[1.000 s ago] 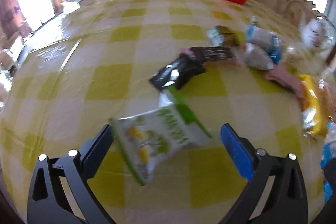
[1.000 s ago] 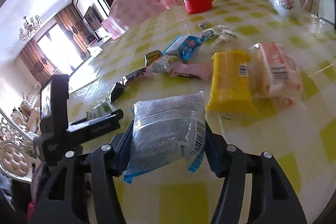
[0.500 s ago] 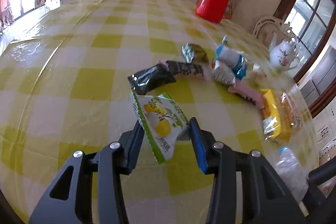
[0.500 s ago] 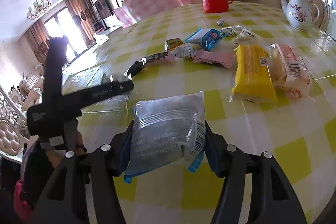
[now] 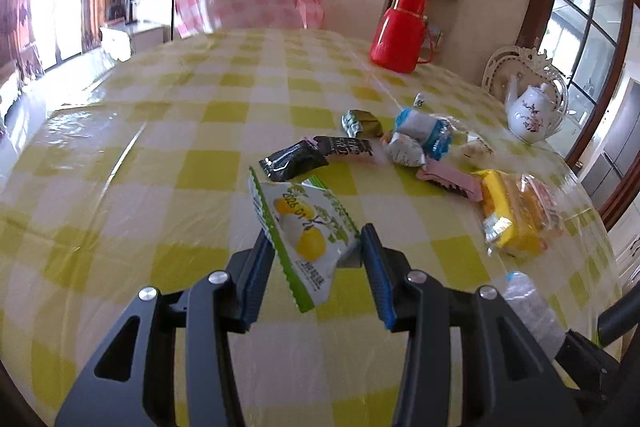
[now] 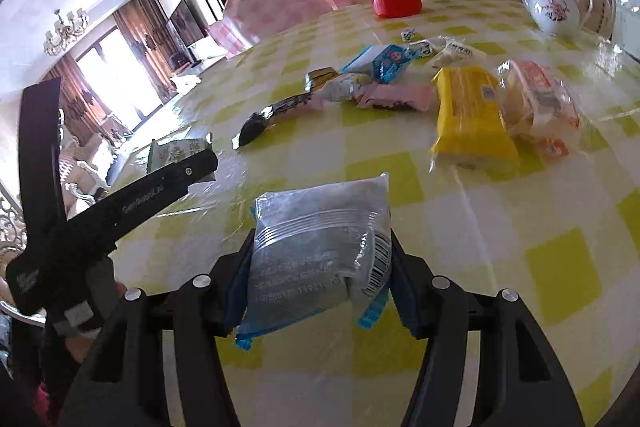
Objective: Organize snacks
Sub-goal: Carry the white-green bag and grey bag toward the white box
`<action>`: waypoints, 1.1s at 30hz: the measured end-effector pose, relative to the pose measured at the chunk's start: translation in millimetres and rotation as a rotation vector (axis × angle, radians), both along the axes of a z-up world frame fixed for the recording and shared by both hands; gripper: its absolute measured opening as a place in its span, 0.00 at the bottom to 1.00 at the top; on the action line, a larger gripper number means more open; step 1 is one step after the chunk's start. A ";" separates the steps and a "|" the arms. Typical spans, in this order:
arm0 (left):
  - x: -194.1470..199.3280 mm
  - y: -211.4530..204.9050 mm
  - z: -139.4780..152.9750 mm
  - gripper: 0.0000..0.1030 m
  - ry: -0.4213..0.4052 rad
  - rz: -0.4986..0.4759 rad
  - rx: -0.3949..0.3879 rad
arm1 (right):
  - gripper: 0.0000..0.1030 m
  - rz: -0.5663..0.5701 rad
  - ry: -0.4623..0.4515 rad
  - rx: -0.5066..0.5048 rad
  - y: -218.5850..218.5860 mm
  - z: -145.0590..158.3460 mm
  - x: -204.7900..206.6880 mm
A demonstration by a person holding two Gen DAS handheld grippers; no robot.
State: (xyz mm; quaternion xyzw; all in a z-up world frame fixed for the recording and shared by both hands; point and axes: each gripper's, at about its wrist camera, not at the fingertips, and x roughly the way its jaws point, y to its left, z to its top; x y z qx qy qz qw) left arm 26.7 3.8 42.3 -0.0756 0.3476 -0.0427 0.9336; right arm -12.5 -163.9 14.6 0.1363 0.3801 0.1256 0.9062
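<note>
Two grippers, each with a snack clamped in it, both held over the near part of the table (image 5: 132, 163) — lots of bare yellow-check cloth on the left side, while the far right is crowded with a loose pile of snacks (image 5: 404, 151) running toward the table's curved right edge. The left gripper (image 5: 318, 247) pinches a green-and-white lemon packet (image 5: 306, 231), long axis tilted, top end leaning up-left, bottom corner hanging down toward the camera. The right gripper (image 6: 320, 251) squeezes a clear grey-filled pouch (image 6: 320, 243) by its sides, barcode on the right. Red thermos (image 5: 400, 35) and white teapot (image 5: 532, 115) stand at the far rim.
</note>
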 end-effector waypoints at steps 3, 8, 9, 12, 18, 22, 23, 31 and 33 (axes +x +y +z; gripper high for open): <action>-21.6 -1.8 3.3 0.43 -0.026 -0.002 0.009 | 0.57 -0.017 -0.014 0.016 -0.8 0.4 -11.7; -46.9 1.6 9.6 0.43 -0.048 -0.009 0.004 | 0.57 -0.044 -0.014 0.054 -6.0 -2.3 -25.5; -52.1 2.3 10.8 0.44 -0.051 -0.011 0.006 | 0.57 -0.045 -0.014 0.060 -6.2 -2.9 -28.0; -64.7 4.8 11.2 0.44 -0.046 -0.020 0.016 | 0.57 -0.044 -0.021 0.072 -5.2 -3.2 -36.0; -89.4 13.3 5.0 0.44 -0.003 -0.026 0.013 | 0.57 -0.041 -0.032 0.090 -2.4 -4.0 -49.4; -110.4 25.0 7.7 0.44 0.019 -0.025 0.001 | 0.57 -0.019 -0.026 0.093 2.8 -4.5 -56.7; -116.4 28.8 9.8 0.44 0.022 -0.025 -0.003 | 0.57 -0.014 -0.026 0.092 4.6 -4.4 -58.6; -165.7 62.4 19.0 0.44 0.004 -0.033 0.021 | 0.57 0.046 -0.031 0.081 23.2 -3.5 -77.8; -177.5 76.1 17.6 0.44 0.009 -0.020 0.029 | 0.57 0.067 -0.033 0.076 28.7 -3.4 -82.2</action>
